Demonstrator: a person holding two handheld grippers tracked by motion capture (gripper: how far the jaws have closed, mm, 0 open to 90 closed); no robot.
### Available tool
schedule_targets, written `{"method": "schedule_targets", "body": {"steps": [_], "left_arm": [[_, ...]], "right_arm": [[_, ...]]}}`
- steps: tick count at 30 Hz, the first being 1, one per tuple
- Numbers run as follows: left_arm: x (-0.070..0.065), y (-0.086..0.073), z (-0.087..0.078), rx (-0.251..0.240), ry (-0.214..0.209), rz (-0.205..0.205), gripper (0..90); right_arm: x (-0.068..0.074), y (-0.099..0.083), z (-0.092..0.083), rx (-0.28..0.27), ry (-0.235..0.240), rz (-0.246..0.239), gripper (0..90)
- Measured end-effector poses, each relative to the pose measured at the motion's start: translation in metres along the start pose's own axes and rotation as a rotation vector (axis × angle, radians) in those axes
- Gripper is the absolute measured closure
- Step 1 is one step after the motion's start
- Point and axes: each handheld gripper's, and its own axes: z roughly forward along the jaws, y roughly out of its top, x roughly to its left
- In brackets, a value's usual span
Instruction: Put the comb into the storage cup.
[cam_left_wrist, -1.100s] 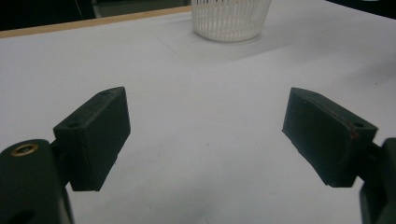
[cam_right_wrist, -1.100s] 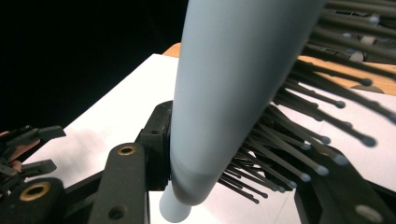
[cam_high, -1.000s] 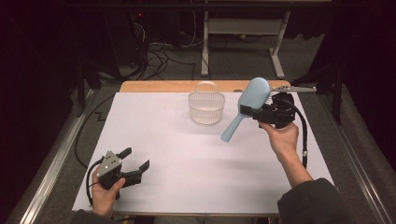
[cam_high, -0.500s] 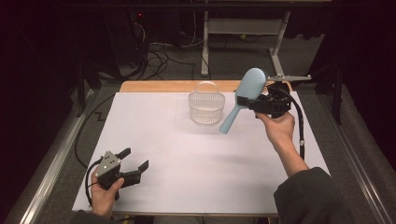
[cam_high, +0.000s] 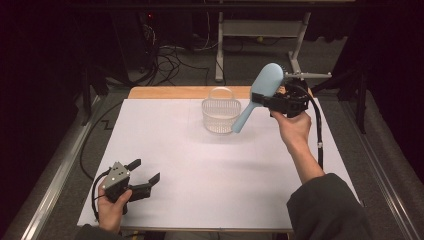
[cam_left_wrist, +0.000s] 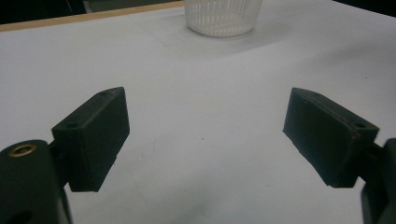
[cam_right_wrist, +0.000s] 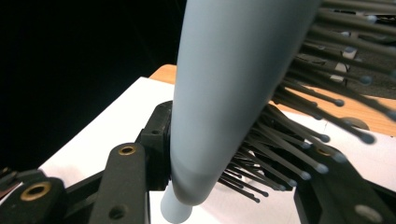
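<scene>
High view: the right gripper (cam_high: 278, 102), held in the person's right hand (cam_high: 294, 128), is raised above the far right part of the white-covered bench (cam_high: 200, 170). Its jaws are clamped on a light-blue hairbrush (cam_high: 259, 95) near the junction of head and handle. The brush is tilted, head up and to the far side, handle slanting down and left, so that the handle's tip appears just beside the right rim of a translucent white ribbed basket (cam_high: 220, 115). The basket stands upright at the far middle of the bench. The left gripper (cam_high: 144, 181), in the left hand (cam_high: 111, 210), rests at the near left corner, well apart from the basket, its jaws apart with nothing between them.

Left gripper view: the two black jaws stand wide apart over bare white bench surface (cam_left_wrist: 205, 121); the basket (cam_left_wrist: 221, 17) stands far ahead at the top edge.

Right gripper view: the hairbrush (cam_right_wrist: 224, 93) is close to the lens, with its dark ball-tipped bristles (cam_right_wrist: 299, 140) fanning to the right. The jaws press on it from both sides.
</scene>
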Motion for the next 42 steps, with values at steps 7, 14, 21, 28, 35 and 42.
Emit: {"method": "schedule_targets", "body": {"steps": [7, 14, 21, 28, 35, 42], "left_arm": [[0.000, 0.000, 0.000, 0.001, -0.008, 0.007, 15.3], [-0.001, 0.000, 0.000, 0.003, -0.010, 0.007, 15.3], [0.000, 0.000, 0.001, 0.003, -0.012, 0.002, 15.3], [0.000, 0.000, 0.000, 0.001, -0.013, 0.002, 15.3], [0.000, 0.000, 0.000, 0.003, -0.019, 0.002, 15.3], [0.000, 0.000, 0.000, 0.005, -0.022, 0.000, 15.3]], "right_arm": [[-0.001, 0.006, 0.009, -0.004, -0.023, 0.006, 54.0], [-0.003, 0.010, 0.018, -0.003, -0.050, 0.008, 54.0], [-0.004, 0.015, 0.028, -0.004, -0.050, 0.022, 54.0], [-0.002, 0.021, 0.041, 0.000, -0.054, 0.028, 54.0], [0.002, 0.027, 0.050, -0.007, -0.061, 0.016, 54.0], [0.000, 0.029, 0.063, -0.001, -0.073, 0.030, 54.0]]}}
